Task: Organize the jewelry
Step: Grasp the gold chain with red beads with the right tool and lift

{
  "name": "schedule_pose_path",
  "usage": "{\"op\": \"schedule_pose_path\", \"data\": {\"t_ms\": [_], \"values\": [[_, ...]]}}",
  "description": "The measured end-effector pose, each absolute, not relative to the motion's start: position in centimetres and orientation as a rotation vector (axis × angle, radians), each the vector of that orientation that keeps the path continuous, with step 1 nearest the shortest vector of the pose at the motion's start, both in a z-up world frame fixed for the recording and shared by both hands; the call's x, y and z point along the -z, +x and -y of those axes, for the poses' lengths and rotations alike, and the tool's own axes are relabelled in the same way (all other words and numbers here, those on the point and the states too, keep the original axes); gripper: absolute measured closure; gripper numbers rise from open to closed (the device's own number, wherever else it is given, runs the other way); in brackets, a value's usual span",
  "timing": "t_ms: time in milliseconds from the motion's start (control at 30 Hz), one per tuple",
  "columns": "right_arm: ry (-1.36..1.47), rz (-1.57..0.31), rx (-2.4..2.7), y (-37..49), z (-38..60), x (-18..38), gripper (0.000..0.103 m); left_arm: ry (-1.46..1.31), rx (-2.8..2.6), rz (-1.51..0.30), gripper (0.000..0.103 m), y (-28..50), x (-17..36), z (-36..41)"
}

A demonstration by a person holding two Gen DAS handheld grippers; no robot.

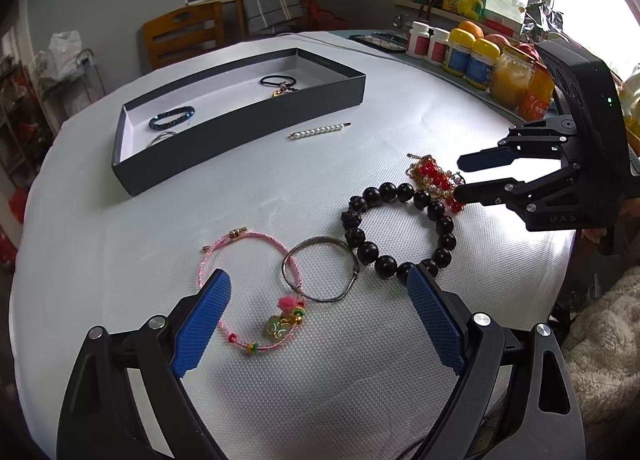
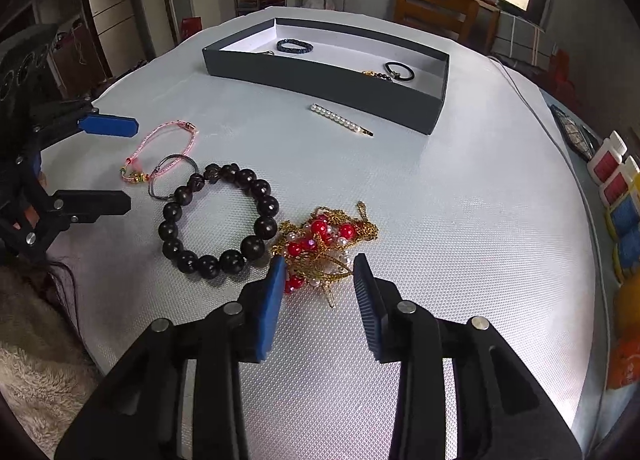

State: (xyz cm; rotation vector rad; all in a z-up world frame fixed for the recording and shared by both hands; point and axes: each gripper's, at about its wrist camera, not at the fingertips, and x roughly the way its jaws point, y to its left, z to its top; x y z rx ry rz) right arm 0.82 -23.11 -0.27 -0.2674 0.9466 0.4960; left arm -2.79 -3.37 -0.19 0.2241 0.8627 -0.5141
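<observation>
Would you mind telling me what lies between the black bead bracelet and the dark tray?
Only the pearl hair clip, on bare tablecloth between the black bead bracelet and the dark tray; both wrist views show it.

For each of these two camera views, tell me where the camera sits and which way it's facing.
Left wrist: sits on the left hand-held gripper, open, facing the pink cord bracelet and silver bangle; right hand-held gripper enters at right.
Right wrist: sits on the right hand-held gripper, open around the red bead piece, facing the box.
Shared: black bead bracelet, pearl clip.
</observation>
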Motion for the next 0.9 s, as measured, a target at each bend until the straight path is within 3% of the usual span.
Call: {"op": "schedule_pose_path", "data": {"t_ms": [33, 133, 267, 467, 900], "values": [[-0.259, -0.946, -0.490, 0.9, 23.3, 0.3, 0.051, 0.226, 0.513, -0.864, 0.011, -2.8, 0.2, 3.4], [-0.239, -0.953, -0.502, 1.1, 23.5, 0.4, 0.051, 0.225, 0.512, -0.868, 0.011, -2.7, 0.2, 3.4], [-0.218, -0.972, -0.519, 1.3, 23.4, 0.8, 0.054, 0.224, 0.516, -0.864, 0.011, -2.7, 0.1, 3.5], [-0.197, -0.976, -0.528, 1.4, 23.4, 0.9, 0.071, 0.222, 0.513, -0.870, 0.011, -2.7, 0.3, 3.5], [-0.182, -0.898, -0.553, 0.6, 24.1, -1.1, 0.073, 0.226, 0.518, -0.870, 0.011, -2.8, 0.3, 4.0]]}}
